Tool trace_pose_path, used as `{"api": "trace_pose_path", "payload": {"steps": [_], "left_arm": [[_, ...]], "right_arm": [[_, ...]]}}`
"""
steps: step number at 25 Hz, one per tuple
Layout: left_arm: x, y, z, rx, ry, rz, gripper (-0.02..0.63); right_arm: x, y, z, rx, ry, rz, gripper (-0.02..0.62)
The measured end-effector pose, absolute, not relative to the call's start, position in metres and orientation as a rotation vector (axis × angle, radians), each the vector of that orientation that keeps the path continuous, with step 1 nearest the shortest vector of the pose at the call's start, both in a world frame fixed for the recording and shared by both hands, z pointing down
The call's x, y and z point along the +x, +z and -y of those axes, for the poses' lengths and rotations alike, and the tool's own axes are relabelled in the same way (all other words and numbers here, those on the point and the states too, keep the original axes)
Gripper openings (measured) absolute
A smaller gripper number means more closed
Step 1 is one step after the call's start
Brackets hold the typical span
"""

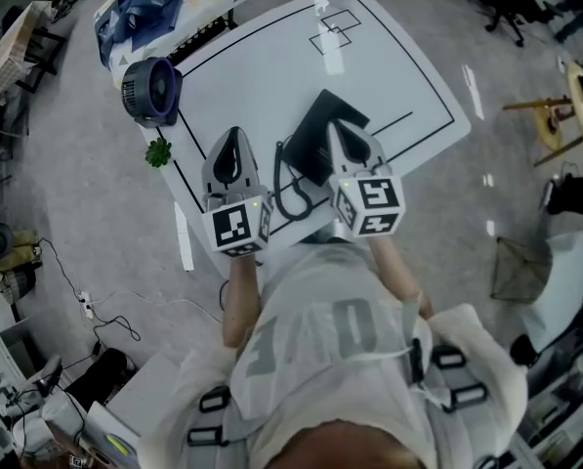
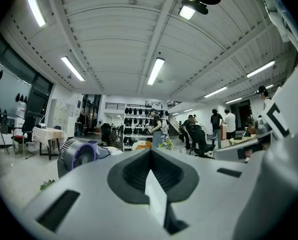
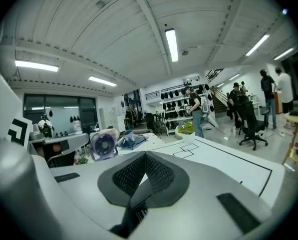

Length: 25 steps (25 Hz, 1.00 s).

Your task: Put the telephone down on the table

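The telephone (image 1: 309, 140) lies flat on the desk (image 1: 398, 66) by its near edge, so the job looks done. My right fingers (image 3: 161, 174), above it, are pressed together, holding nothing; my left fingers (image 2: 134, 171) likewise.

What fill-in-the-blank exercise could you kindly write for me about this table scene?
1. The telephone is ___ in colour.
2. The top of the table is ___ with black lines.
3. The fan stands nearer the ___ gripper.
4. The jaws of the right gripper are ___ (open or shut).
Missing words: black; white; left; shut.
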<state>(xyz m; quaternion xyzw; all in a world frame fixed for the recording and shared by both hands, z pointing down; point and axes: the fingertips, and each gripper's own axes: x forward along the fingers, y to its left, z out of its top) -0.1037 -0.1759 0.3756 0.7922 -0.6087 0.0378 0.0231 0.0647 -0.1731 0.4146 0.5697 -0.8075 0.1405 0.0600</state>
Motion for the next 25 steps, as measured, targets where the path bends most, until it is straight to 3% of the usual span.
{"api": "trace_pose_path", "payload": {"steps": [25], "left_arm": [[-0.101,0.384,0.178,2.437,0.151,1.878,0.006]], "right_arm": [[0.067,0.436,0.174,1.691,0.506,2.431,0.008]]}}
